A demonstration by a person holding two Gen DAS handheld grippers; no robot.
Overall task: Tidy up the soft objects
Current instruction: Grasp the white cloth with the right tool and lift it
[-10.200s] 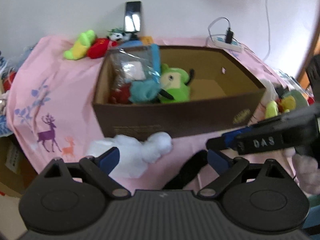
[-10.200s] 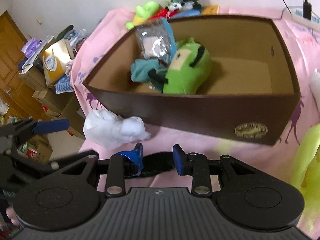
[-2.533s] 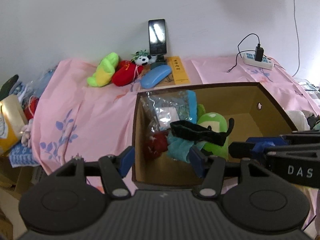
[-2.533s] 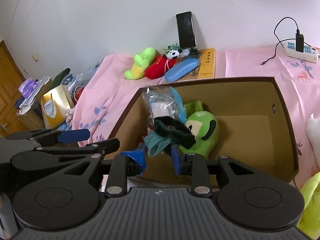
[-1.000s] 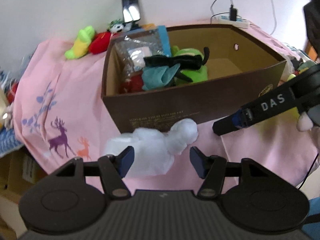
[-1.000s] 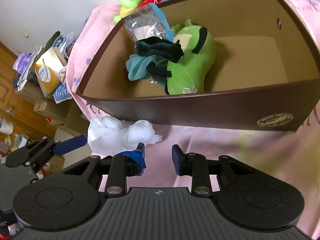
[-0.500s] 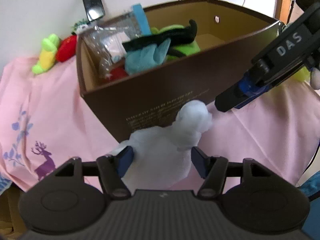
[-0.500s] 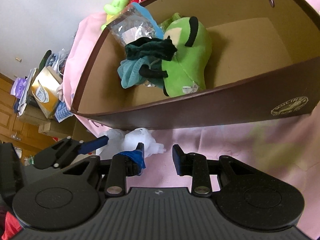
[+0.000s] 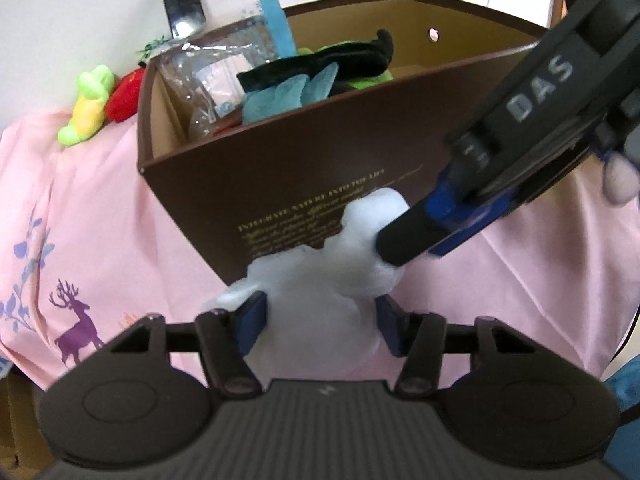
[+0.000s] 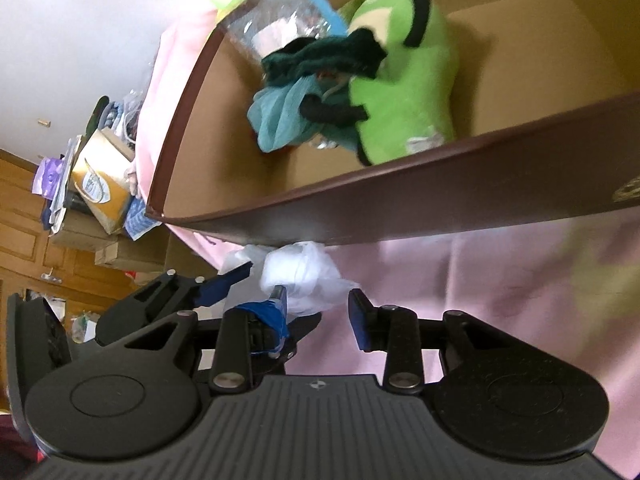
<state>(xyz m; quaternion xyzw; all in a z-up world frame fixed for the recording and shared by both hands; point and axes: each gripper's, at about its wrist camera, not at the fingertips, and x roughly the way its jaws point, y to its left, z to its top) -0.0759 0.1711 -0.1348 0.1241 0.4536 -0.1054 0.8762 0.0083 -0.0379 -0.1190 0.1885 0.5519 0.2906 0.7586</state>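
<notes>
A white fluffy lump [image 9: 320, 280] lies on the pink cloth [image 9: 100, 220] against the front wall of the brown box [image 9: 320, 152]. My left gripper [image 9: 320, 320] has the lump between its blue pads, which touch it on both sides as the jaws are closing. My right gripper [image 10: 318, 312] is low at the lump's [image 10: 300, 276] other end. Its jaws are opening, and only the left finger [image 10: 280, 304] is against the lump. In the left wrist view the right gripper [image 9: 404, 240] comes in from the right and touches the lump. The box holds a green plush [image 10: 404, 92], a teal cloth [image 10: 276, 116] and a dark strap [image 10: 328, 56].
A yellow-green plush [image 9: 88, 108] and a red plush [image 9: 124, 96] lie on the cloth behind the box, below a phone [image 9: 182, 2] leaning on the wall. Left of the table edge, cardboard boxes and a yellow package [image 10: 100, 184] are stacked. The box wall stands just ahead of both grippers.
The dark strap, held over the box earlier, now lies inside it. Both grippers sank to the white lump. The left jaws narrowed around it and the right jaws widened.
</notes>
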